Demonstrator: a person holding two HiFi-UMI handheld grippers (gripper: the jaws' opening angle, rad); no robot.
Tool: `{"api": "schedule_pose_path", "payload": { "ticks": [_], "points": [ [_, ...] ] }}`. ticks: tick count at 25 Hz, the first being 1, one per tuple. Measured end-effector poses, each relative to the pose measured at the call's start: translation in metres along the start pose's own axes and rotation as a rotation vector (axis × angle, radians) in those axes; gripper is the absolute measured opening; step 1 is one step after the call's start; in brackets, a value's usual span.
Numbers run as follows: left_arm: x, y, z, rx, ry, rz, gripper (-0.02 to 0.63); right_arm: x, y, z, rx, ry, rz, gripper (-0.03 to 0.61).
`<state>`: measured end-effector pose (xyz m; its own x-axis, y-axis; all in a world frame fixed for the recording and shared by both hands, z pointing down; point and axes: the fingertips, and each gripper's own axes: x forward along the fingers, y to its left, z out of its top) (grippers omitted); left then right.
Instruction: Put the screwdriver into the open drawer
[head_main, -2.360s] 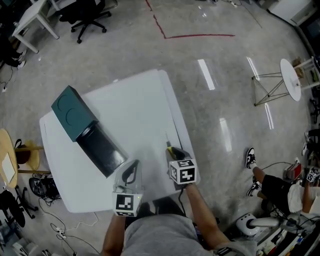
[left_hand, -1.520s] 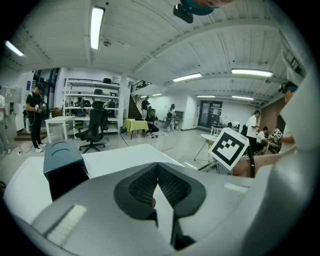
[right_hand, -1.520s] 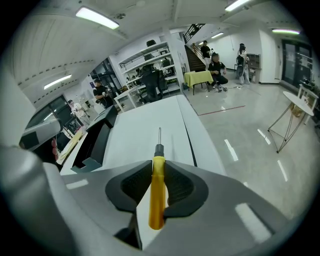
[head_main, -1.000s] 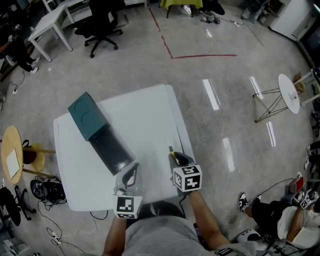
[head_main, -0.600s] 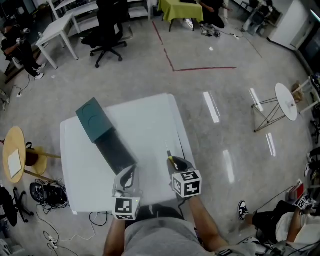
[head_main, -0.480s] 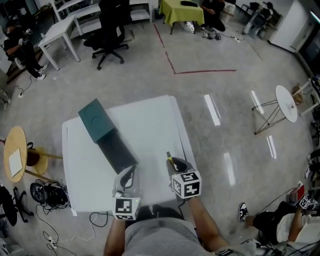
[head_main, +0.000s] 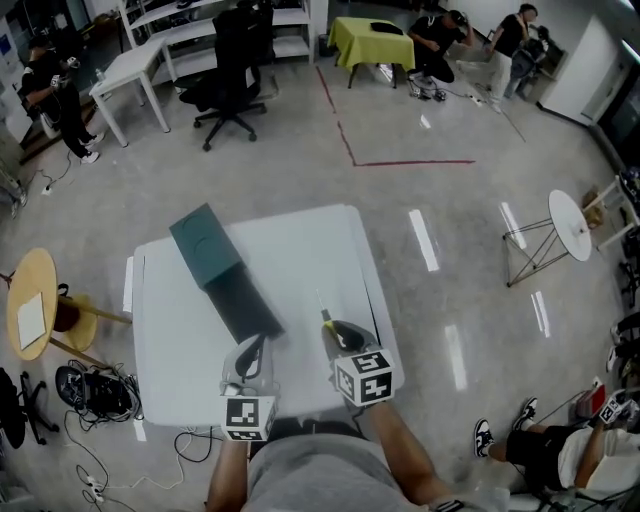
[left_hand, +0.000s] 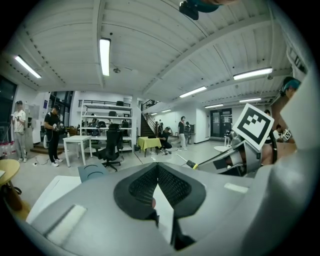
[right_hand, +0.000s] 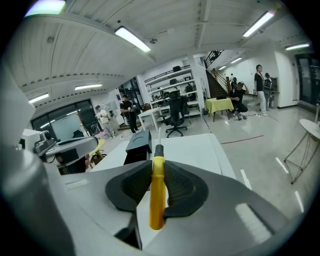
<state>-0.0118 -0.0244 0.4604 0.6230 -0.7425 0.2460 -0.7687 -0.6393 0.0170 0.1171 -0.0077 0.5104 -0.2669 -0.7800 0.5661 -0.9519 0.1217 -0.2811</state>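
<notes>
From the head view, my right gripper (head_main: 336, 333) has carried the screwdriver (head_main: 325, 312) closer to the open drawer (head_main: 243, 302) than a second ago. It's still over the white worktop (head_main: 305, 245), just right of the drawer, so the drop remains to be done.

In the left gripper view, my left gripper (left_hand: 157, 169) has its fingers clenched on nothing.

In the right gripper view, my fingers grasp the yellow handle, and the shaft points past the drawer's right side.

Open lab hall, polished concrete floor (head_main: 300, 150), white desks (head_main: 125, 70), office chairs (head_main: 226, 92), shelving (left_hand: 92, 112)
</notes>
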Motion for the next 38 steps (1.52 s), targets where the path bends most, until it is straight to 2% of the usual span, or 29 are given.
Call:
{"api": "schedule_pose_path", "payload": {
  "ticks": [15, 29, 38],
  "points": [
    [-0.017, 0.041, 0.011, -0.017, -0.030, 0.066, 0.011, 0.020, 0.056, 0.018, -0.073, 0.010, 0.090, 0.081],
    [-0.034, 0.098, -0.002, -0.053, -0.003, 0.189, 0.011, 0.070, 0.103, 0.020, -0.126, 0.076, 0.205, 0.081],
    [-0.033, 0.130, -0.019, -0.088, 0.031, 0.228, 0.011, 0.108, 0.125, 0.012, -0.147, 0.137, 0.244, 0.081]
  ]
}}
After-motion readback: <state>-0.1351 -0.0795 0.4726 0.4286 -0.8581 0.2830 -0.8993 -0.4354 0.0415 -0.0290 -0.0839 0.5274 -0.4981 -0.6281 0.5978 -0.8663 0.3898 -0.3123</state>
